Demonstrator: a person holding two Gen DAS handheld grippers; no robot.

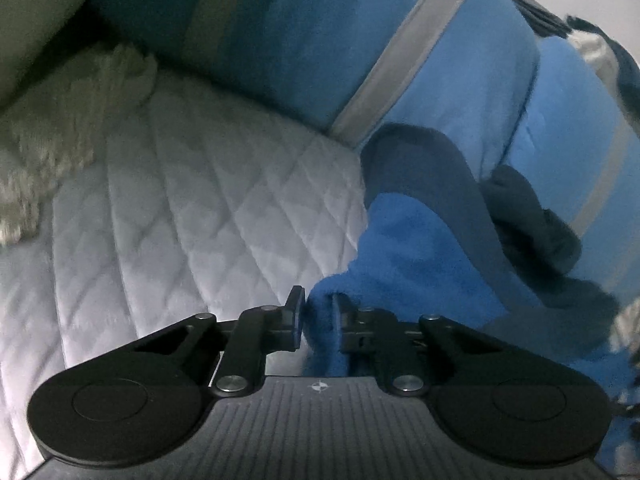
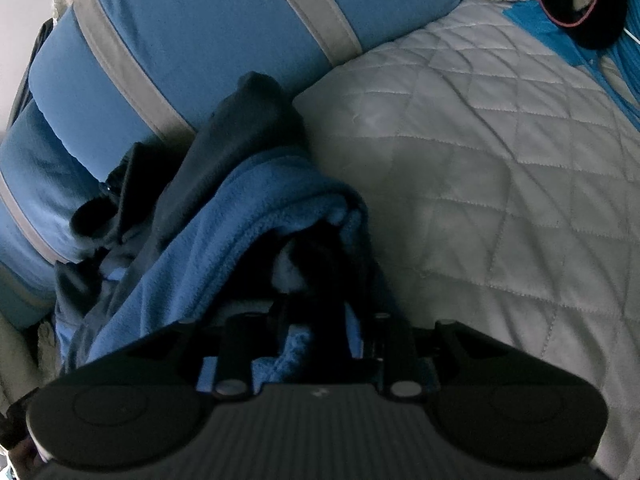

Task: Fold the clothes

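Place: a bedroom in a home; both wrist views looked down onto a bed.
Bed surface: a pale grey quilted bedspread with diamond stitching (image 2: 500, 168) covered the mattress and filled most of each view.
Pillows: large blue pillows banded with grey fabric strips (image 2: 192, 40) lay along the far edge of the bedspread, one beside another.
Throw: a cream tufted, woolly textile (image 1: 68, 120) lay at the left of the left view.
Laundry: a bright blue fleece garment with dark navy lining (image 2: 208, 232) was heaped against the pillows.
Clutter: more cloth, white and turquoise (image 2: 536, 20), lay at the far corner; its kind could not be told.
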